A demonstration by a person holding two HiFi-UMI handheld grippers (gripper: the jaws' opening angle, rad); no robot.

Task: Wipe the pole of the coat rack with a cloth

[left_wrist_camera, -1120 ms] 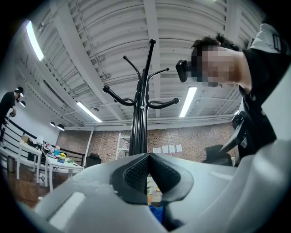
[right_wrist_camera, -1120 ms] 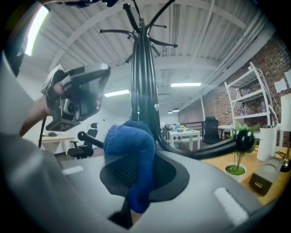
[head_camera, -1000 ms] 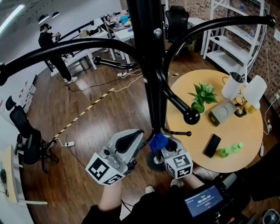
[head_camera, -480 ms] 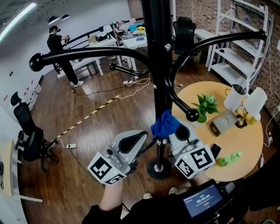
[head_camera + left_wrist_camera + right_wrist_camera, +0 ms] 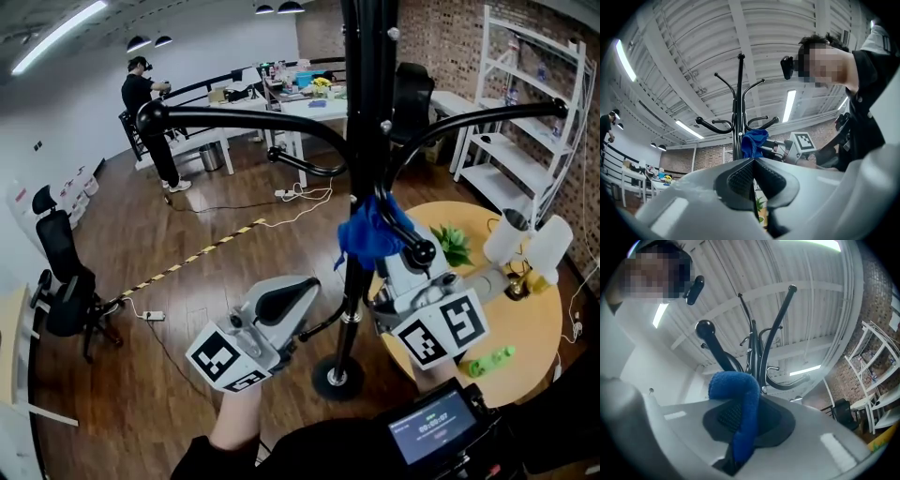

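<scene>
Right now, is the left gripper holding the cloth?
No, the left gripper is shut on nothing; the blue cloth is clamped in the right gripper.

A big office room: desks [image 5: 305,105] at 12 o'clock, a black wheely chair [image 5: 62,281] at 9, white shelves [image 5: 530,103] at 2.

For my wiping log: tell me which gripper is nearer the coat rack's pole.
Right. The right gripper holds the blue cloth against the pole; the left gripper, shut and empty, sits lower, left of the pole, apart from it.
</scene>
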